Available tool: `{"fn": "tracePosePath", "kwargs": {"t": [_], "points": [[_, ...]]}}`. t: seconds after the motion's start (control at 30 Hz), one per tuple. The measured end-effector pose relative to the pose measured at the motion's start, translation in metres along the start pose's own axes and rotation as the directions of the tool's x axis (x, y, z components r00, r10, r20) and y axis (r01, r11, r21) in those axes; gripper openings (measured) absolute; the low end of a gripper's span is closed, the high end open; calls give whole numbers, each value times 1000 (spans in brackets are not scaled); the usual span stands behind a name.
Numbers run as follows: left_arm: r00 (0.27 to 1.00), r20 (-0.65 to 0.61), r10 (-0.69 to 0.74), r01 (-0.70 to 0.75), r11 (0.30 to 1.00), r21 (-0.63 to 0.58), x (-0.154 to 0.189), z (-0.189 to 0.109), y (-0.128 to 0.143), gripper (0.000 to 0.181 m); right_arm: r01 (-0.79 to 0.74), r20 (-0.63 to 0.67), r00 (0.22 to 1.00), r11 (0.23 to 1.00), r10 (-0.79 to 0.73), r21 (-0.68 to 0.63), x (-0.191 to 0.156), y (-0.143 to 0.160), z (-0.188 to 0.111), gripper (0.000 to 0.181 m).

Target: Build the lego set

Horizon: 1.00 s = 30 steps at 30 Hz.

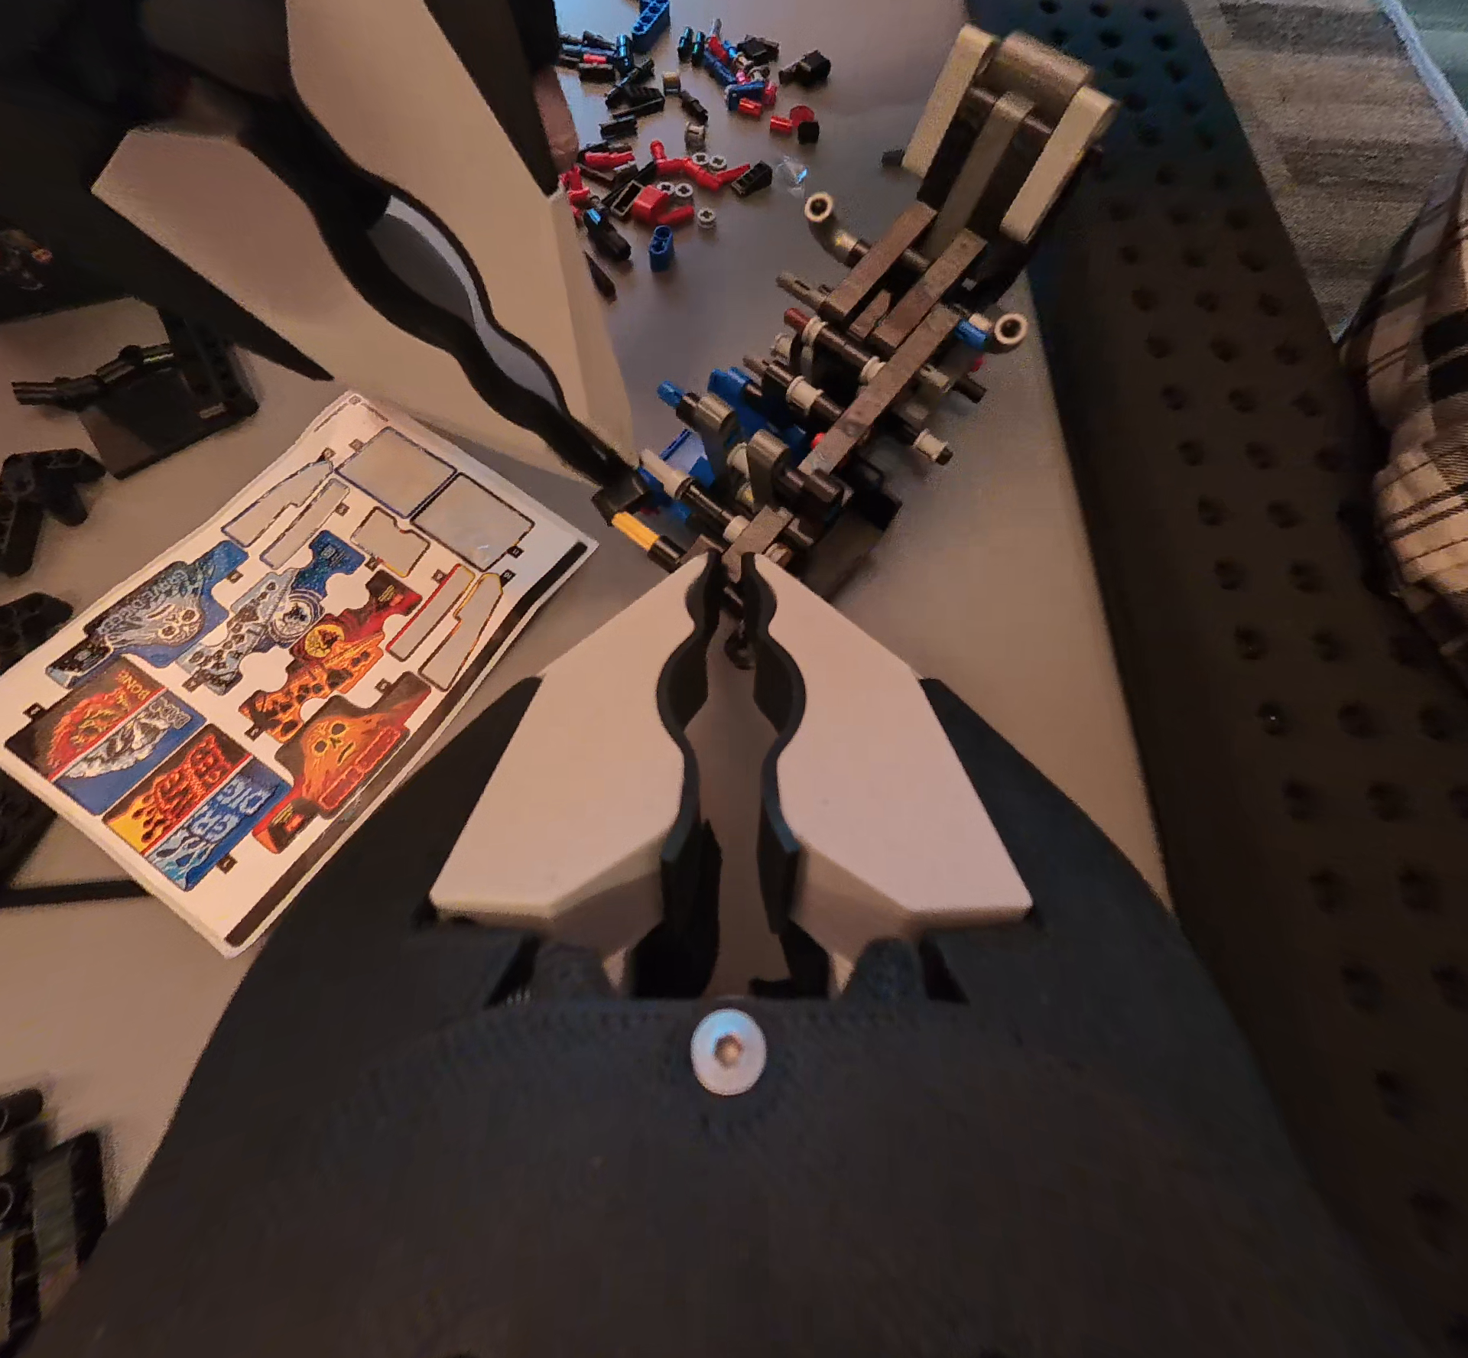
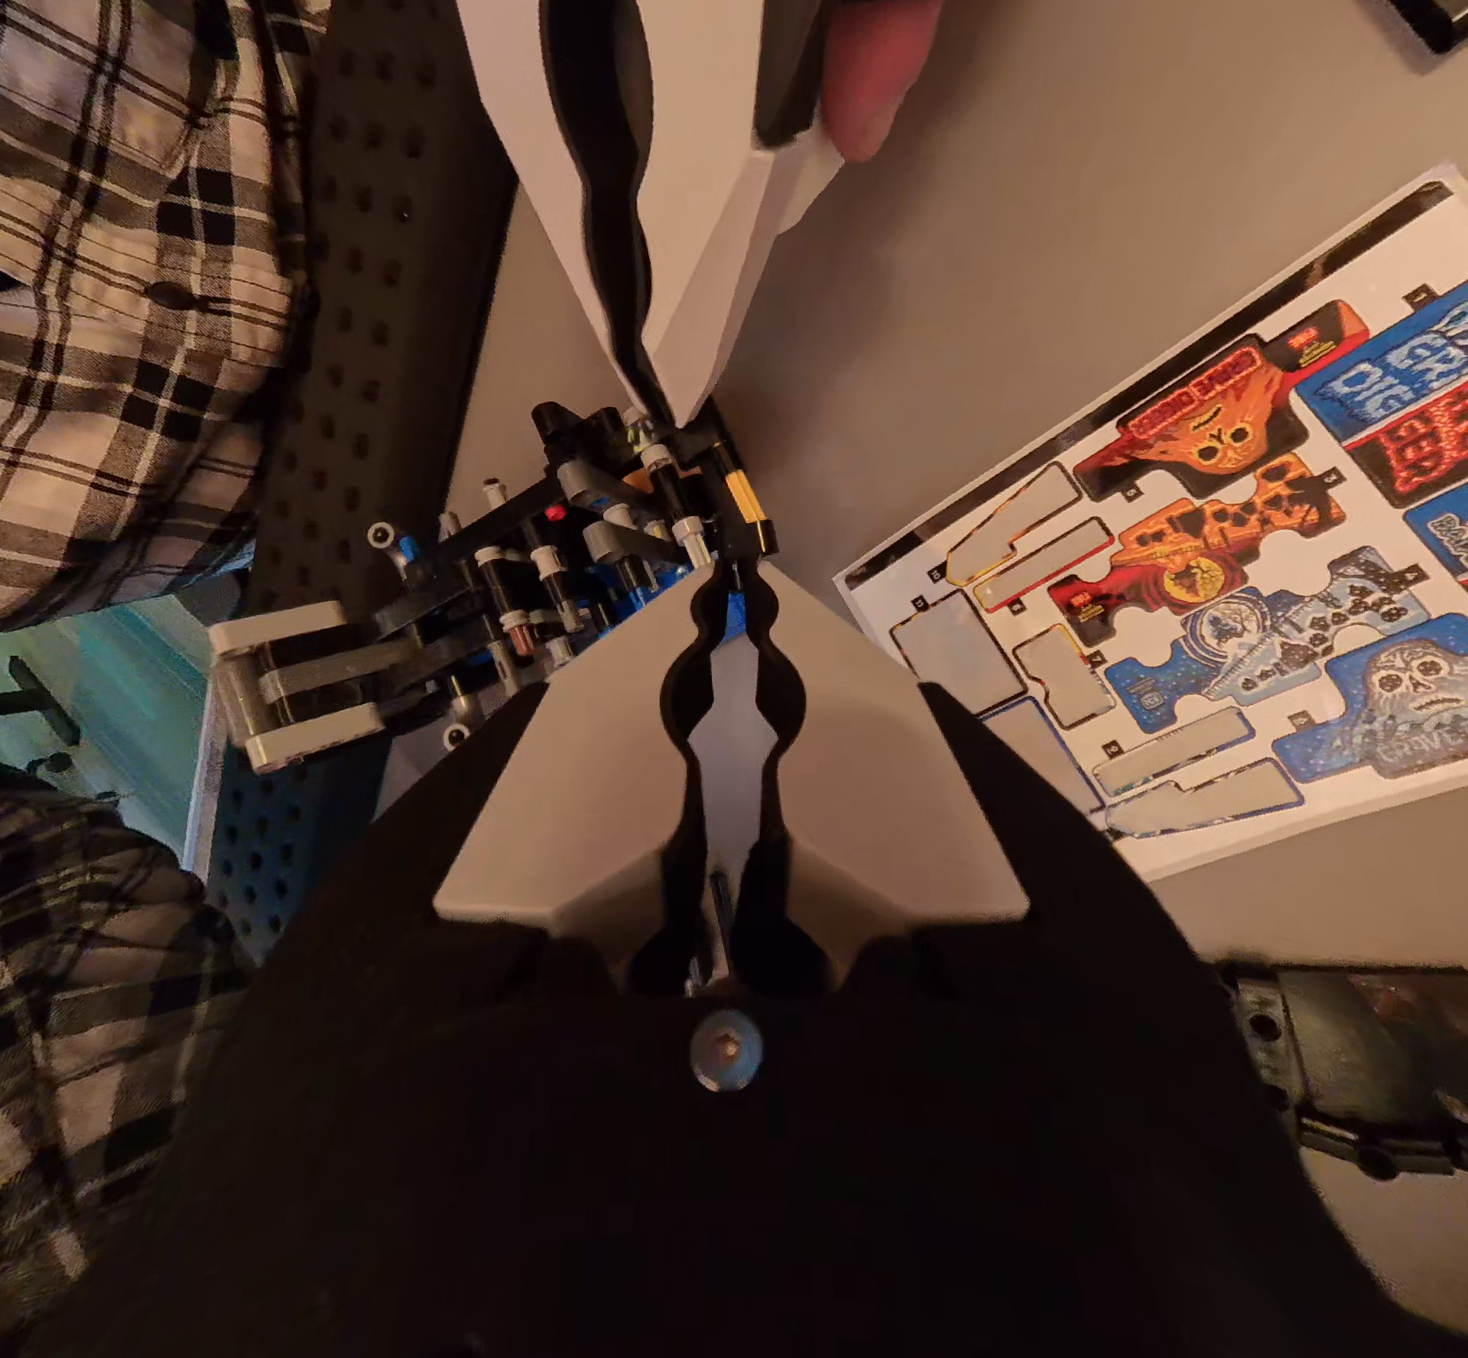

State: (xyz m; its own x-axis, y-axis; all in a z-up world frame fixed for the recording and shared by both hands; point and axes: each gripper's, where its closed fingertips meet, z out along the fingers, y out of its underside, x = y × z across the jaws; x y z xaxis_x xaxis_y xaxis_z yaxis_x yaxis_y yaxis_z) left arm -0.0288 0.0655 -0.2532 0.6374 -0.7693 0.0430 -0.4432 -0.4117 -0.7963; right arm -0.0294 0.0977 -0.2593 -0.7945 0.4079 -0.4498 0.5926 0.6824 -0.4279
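Note:
A partly built lego assembly (image 1: 858, 382) of black, grey and blue beams and pins lies on the grey table. My left gripper (image 1: 732, 569) is shut on the near end of a dark beam of it. My right gripper (image 1: 616, 466) comes in from the upper left and is shut on a black part beside a yellow axle (image 1: 635, 525). In the right wrist view my right gripper (image 2: 735, 577) pinches that black part next to the yellow axle (image 2: 743, 509). There the left gripper (image 2: 666, 410) grips the assembly (image 2: 477, 605) from the opposite side.
A colourful sticker sheet (image 1: 294, 652) lies left of the assembly and shows in the right wrist view (image 2: 1191, 565). A pile of loose small parts (image 1: 683, 112) sits farther back. Black parts (image 1: 159, 398) lie at the left. A black perforated surface (image 1: 1239, 446) borders the table on the right. My right fingertips sit around 4 cm from my left ones.

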Motion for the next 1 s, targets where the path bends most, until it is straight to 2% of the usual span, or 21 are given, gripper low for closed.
{"fn": "tracePosePath", "kwargs": {"t": [0.1,0.23,0.3,0.43,0.5,0.57,0.6,0.83,1.0], "points": [[999,33,-1,0,1000,4,-5,-1,-3,0,2,6,1000,1000,-2,29,-3,-4,2,2],[1000,13,-19,19,1000,14,3,-7,-11,25,9,-16,1000,998,-8,59,-4,-6,3,2],[999,22,-32,33,999,-27,4,-11,-7,41,12,-18,1000,998,-11,68,-4,-5,3,2],[1000,17,-12,15,980,-196,22,-5,12,61,22,-13,1000,998,-21,64,-6,-6,4,2],[1000,28,6,1,968,-253,24,-1,18,52,26,-10,1000,997,-25,67,-7,-7,5,1],[999,45,8,4,968,-252,20,3,16,33,29,-6,1000,997,-28,71,-8,-8,6,1],[999,36,13,-4,969,-247,21,4,16,30,32,-6,999,997,-31,69,-8,-8,6,1],[998,40,53,-43,972,-230,18,6,14,24,71,-21,997,997,-70,40,-11,-4,4,1],[994,31,101,-91,967,-236,19,7,13,23,104,20,994,995,-104,2,-13,-2,4,1]]}}
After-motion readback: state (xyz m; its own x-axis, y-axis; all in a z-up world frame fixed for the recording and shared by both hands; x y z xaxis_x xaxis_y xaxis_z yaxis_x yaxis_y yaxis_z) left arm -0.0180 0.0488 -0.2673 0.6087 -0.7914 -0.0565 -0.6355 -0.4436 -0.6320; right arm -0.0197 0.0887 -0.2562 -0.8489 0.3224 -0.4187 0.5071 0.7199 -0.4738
